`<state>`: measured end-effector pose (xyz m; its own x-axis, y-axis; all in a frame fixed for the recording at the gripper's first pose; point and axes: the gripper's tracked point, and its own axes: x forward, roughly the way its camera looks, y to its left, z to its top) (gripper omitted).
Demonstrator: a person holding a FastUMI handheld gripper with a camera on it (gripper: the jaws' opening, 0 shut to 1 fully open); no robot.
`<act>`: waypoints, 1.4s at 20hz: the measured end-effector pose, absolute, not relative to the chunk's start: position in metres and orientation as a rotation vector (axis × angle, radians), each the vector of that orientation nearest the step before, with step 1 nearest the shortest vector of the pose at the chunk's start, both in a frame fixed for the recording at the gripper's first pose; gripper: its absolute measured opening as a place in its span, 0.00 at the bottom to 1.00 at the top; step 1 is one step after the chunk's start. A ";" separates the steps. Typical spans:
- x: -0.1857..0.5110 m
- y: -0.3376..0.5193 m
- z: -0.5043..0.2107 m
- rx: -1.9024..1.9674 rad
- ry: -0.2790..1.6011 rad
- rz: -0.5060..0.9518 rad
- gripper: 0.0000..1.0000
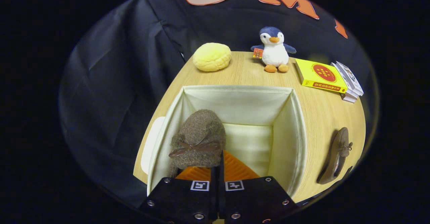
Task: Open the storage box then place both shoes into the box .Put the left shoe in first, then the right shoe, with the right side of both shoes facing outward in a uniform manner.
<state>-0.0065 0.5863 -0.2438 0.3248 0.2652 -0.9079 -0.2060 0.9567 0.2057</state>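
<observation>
Recording booth: black cloth wall, wooden table.

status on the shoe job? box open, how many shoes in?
Done: the storage box stands open on the table. In hand: the hand-held gripper is shut on a brown fuzzy shoe, holding it over the box's left side, not yet released. Left: the second shoe lies on the table beside the box's right wall and needs placing in too.

The cream storage box is open. A fuzzy brown shoe with a bow hangs inside by its left wall. The other brown shoe lies right of the box.
</observation>
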 end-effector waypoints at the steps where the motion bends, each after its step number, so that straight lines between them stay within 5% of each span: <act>1: -0.008 0.587 -0.253 0.046 1.220 0.290 0.03; 7: -0.022 0.597 -0.279 0.069 1.353 0.259 0.04; 12: -0.050 0.607 -0.254 0.204 1.432 0.402 0.25; 20: -0.035 0.563 -0.186 0.223 1.208 0.575 0.63; 28: -0.013 0.429 -0.152 0.161 1.016 0.427 0.86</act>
